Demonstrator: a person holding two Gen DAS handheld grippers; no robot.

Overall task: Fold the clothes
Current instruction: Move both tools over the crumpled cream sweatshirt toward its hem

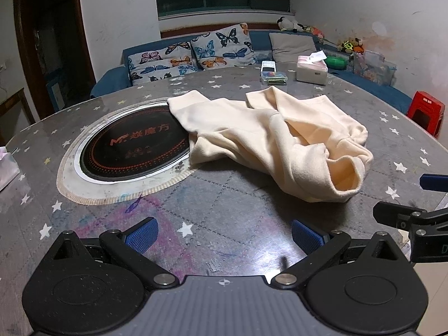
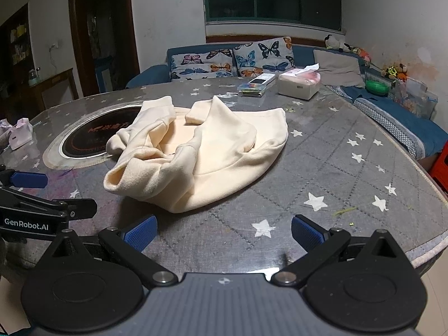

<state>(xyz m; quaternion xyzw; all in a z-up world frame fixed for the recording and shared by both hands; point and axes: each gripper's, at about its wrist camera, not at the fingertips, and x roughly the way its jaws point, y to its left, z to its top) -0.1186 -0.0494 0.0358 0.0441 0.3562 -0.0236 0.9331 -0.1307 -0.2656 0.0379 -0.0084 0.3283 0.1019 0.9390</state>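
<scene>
Cream sweatshirt crumpled mid-table, partly over the inset cooktop. Soft, light, floppy fleece; likely best pinched at near hem. Left gripper and right gripper wide, empty.

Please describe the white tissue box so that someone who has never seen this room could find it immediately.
Look at the round grey table with white stars, then at its far edge, near the blue sofa. The tissue box stands there, to the right of a small clear case and beyond the crumpled cream garment. It alone has a paper sheet sticking up from a pink top.
</scene>
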